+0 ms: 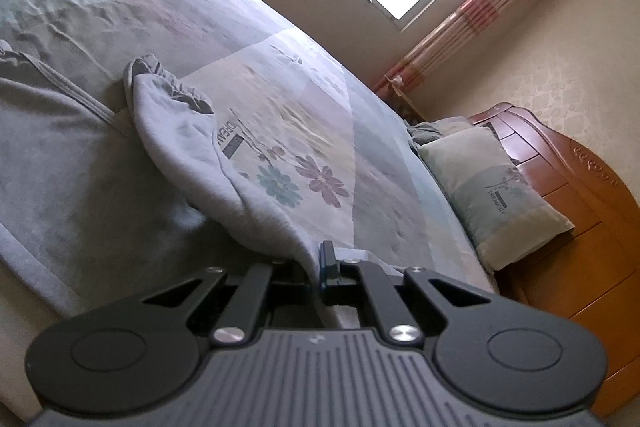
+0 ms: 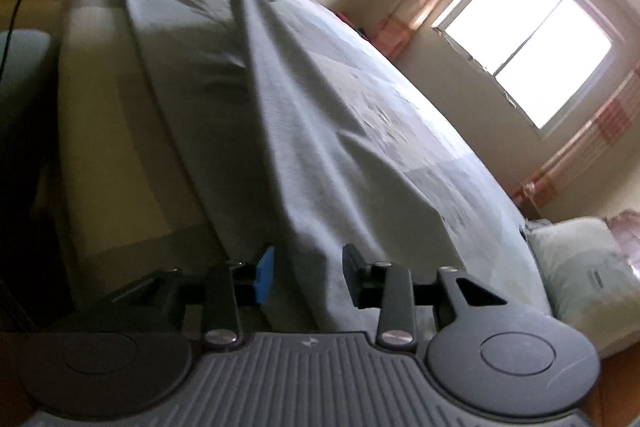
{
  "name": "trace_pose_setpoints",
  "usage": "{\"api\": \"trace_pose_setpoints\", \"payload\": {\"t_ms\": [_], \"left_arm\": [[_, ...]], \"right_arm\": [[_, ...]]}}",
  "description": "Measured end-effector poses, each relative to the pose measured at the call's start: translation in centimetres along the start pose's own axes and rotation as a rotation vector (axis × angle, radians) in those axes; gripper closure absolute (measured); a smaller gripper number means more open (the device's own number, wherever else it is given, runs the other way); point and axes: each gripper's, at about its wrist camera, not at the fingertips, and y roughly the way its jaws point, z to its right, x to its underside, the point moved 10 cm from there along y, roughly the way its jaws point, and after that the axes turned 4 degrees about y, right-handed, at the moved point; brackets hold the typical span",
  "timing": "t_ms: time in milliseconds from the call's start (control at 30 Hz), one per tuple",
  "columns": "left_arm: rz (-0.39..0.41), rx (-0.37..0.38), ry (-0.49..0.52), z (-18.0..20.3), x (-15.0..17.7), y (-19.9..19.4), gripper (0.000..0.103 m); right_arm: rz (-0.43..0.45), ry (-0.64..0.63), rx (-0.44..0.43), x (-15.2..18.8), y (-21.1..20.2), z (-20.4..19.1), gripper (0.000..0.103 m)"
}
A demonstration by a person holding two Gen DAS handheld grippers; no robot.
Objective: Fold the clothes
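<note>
Grey garment (image 1: 80, 163) — spread on the floral bedsheet (image 1: 304, 107), one sleeve-like part (image 1: 192, 155) lifted off it. Left gripper (image 1: 316, 267) — jaws closed on that part's edge, cloth pinched between the pads. Right gripper (image 2: 308, 275) — jaws parted, a fold of the same grey cloth (image 2: 304, 131) running between them, not yet clamped as far as could be told. Pillow (image 1: 492, 187) near the headboard (image 1: 580, 211). Judged advice: the right should close squarely on the edge, both ends kept taut and level, so the fold lands straight.
</note>
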Motion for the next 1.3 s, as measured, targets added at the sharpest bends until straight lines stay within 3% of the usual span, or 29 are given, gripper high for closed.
{"api": "trace_pose_setpoints", "payload": {"t_ms": [67,100,133,467,667,800,933,1067,1200,1300], "left_arm": [[0.001,0.0,0.005,0.0,0.0,0.0,0.101],[0.001,-0.001,0.008,-0.1,-0.1,0.0,0.101],[-0.002,-0.005,0.012,-0.2,0.0,0.0,0.101],[-0.097,-0.15,0.059,-3.5,3.1,2.2,0.101],[-0.187,-0.227,0.053,-6.4,5.4,3.6,0.101],[-0.191,-0.23,0.069,-6.8,5.6,3.7,0.1],[-0.202,-0.239,0.093,-6.5,5.5,3.6,0.1],[-0.211,-0.248,0.107,-6.3,5.4,3.5,0.098],[-0.212,-0.252,0.129,-5.9,4.9,2.8,0.094],[-0.2,-0.266,0.164,-5.5,4.0,1.4,0.088]], "right_arm": [[-0.038,-0.052,0.057,0.4,0.9,-0.4,0.065],[-0.056,-0.073,0.084,0.8,1.2,-0.3,0.087],[-0.066,-0.074,0.091,1.0,1.3,-0.1,0.094],[-0.092,0.044,-0.035,1.7,1.4,0.3,0.092],[-0.056,0.101,-0.076,1.4,-0.2,1.0,0.083],[-0.046,0.26,-0.029,2.0,-1.5,5.1,0.08],[-0.172,0.413,0.047,6.1,0.1,8.4,0.076],[-0.187,0.409,0.047,7.4,0.4,7.9,0.076],[-0.18,0.488,0.063,7.6,-0.5,8.7,0.065],[-0.18,0.532,0.079,8.7,-1.2,8.9,0.063]]}}
